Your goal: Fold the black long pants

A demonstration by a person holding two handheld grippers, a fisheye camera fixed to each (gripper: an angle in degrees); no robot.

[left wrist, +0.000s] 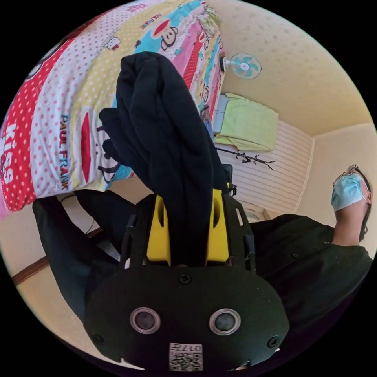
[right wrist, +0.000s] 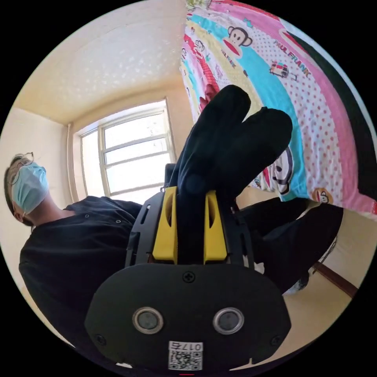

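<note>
You are in the lifting step, by my reading: both tools hold the black long pants (left wrist: 165,149) up off the bed, ahead of laying them flat for the first fold. In the left gripper view your left gripper (left wrist: 187,231) has its yellow jaws clamped on a thick bunch of the cloth, which rises toward 12 o'clock and droops over at 10; in the right gripper view your right gripper (right wrist: 189,231) is likewise closed on the pants (right wrist: 231,149), the fabric bulging in two rounded lobes toward 1 o'clock. The cloth looks soft, matte and heavy, gathered in thick rolls rather than crisp edges; next you will likely need to spread your hands apart to pull it taut, then lower it onto the patterned quilt (left wrist: 51,129); the quilt (right wrist: 275,78) looks smooth and padded.
</note>
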